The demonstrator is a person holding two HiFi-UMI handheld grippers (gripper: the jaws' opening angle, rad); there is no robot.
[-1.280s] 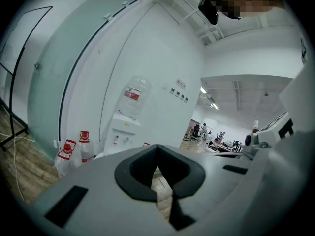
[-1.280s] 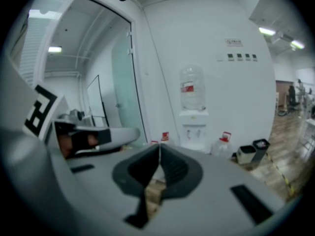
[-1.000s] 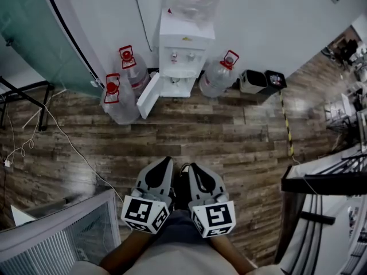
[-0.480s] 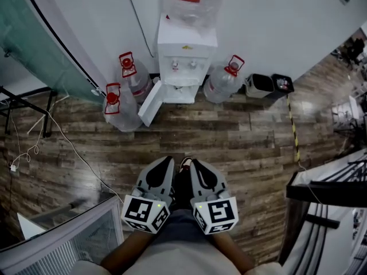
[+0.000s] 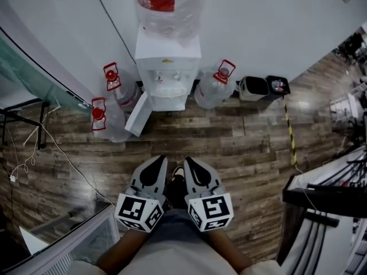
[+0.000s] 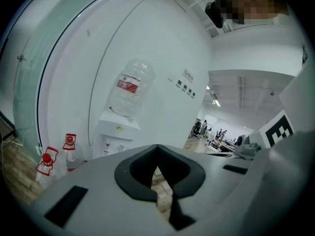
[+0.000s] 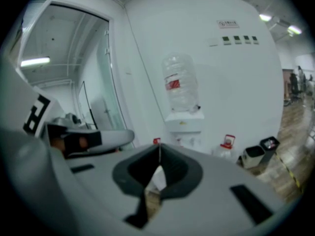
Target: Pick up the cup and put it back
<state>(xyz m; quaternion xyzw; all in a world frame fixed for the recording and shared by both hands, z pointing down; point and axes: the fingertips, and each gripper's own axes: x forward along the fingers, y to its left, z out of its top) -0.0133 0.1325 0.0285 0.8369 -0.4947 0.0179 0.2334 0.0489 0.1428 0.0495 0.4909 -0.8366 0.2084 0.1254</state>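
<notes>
I cannot make out a cup in any view. Both grippers are held side by side close to the person's body, above the wooden floor. My left gripper (image 5: 159, 161) is shut with nothing between its jaws, and its tips meet in the left gripper view (image 6: 157, 147). My right gripper (image 5: 188, 161) is likewise shut and empty (image 7: 159, 146). Both point toward a white water dispenser (image 5: 167, 67) against the wall, with a clear bottle (image 5: 165, 7) on top. The dispenser also shows in the left gripper view (image 6: 114, 134) and the right gripper view (image 7: 184, 124).
Two red-capped water jugs (image 5: 102, 121) stand left of the dispenser and one (image 5: 213, 87) to its right. The dispenser's lower door (image 5: 137, 114) hangs open. Two small bins (image 5: 253, 87) sit by the wall. A glass partition (image 5: 34, 67) is at left, a wire rack (image 5: 74, 234) at lower left, and dark furniture (image 5: 327, 193) at right.
The dispenser has shifted left and lower in the head view and looks nearer. Both grippers stay shut and side by side.
</notes>
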